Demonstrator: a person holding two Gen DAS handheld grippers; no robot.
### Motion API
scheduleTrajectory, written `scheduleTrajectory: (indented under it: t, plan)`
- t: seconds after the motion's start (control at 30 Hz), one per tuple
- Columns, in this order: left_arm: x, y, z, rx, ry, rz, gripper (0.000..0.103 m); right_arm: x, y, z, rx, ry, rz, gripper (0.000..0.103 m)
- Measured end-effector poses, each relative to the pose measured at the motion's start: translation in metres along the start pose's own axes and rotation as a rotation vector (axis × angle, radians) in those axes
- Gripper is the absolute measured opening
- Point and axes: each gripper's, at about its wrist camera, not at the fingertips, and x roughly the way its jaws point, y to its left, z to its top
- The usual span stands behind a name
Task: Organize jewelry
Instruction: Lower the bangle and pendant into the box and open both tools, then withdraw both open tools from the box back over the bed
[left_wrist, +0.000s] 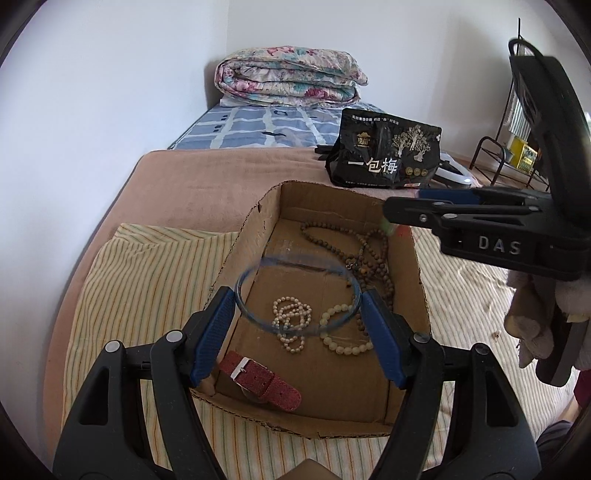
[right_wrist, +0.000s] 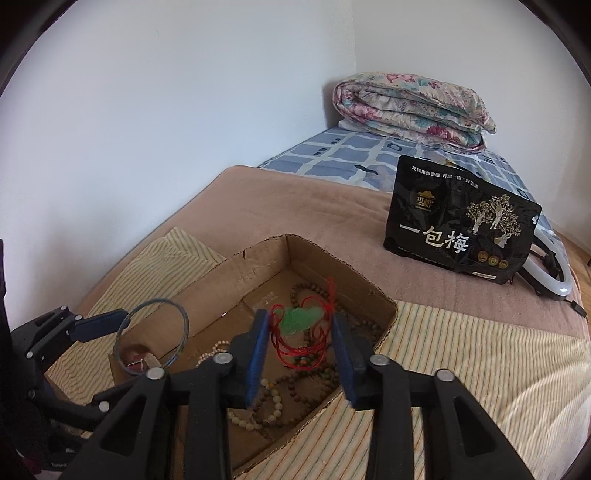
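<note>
A shallow cardboard box (left_wrist: 421, 280) lies on a striped cloth on the bed; it also shows in the right wrist view (right_wrist: 258, 258). Inside lie brown bead strands (left_wrist: 369, 254), a white pearl bracelet (left_wrist: 291, 317), a pale bead bracelet (left_wrist: 343, 332) and a red watch strap (left_wrist: 258, 380). My left gripper (left_wrist: 299, 299) is shut on a thin blue bangle (left_wrist: 255, 314), held above the box; the bangle also shows in the right wrist view (right_wrist: 184, 317). In the right wrist view my right gripper (right_wrist: 301, 325) is open, and a green jade pendant (right_wrist: 301, 319) on red cord (right_wrist: 295, 349) falls blurred between its fingers.
A black snack bag (left_wrist: 384, 155) stands behind the box, with a white ring light (right_wrist: 550, 273) behind it. A folded floral quilt (left_wrist: 291, 75) lies at the bed's far end by the wall. A metal rack (left_wrist: 506, 151) stands at the right.
</note>
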Motion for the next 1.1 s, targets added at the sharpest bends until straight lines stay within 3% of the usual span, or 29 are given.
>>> scheduleTrajectory:
  t: [0.03,0.1,0.63,1.1]
  plan:
    - [0.0,-0.001,0.0,0.001,0.002,0.0,0.073,0.0,0.0,0.001,0.002,-0.005,-0.009,0.071]
    - [0.0,-0.001,0.0,-0.004,0.003,0.004,0.073,-0.004,0.001,0.001,0.007,-0.026,-0.023,0.079]
    - [-0.009,-0.004,0.001,-0.007,-0.009,0.011,0.073,-0.02,-0.001,0.002,0.025,-0.044,-0.033,0.083]
    - [-0.031,-0.024,0.007,0.013,-0.042,0.007,0.073,-0.058,-0.015,-0.002,0.037,-0.091,-0.055,0.091]
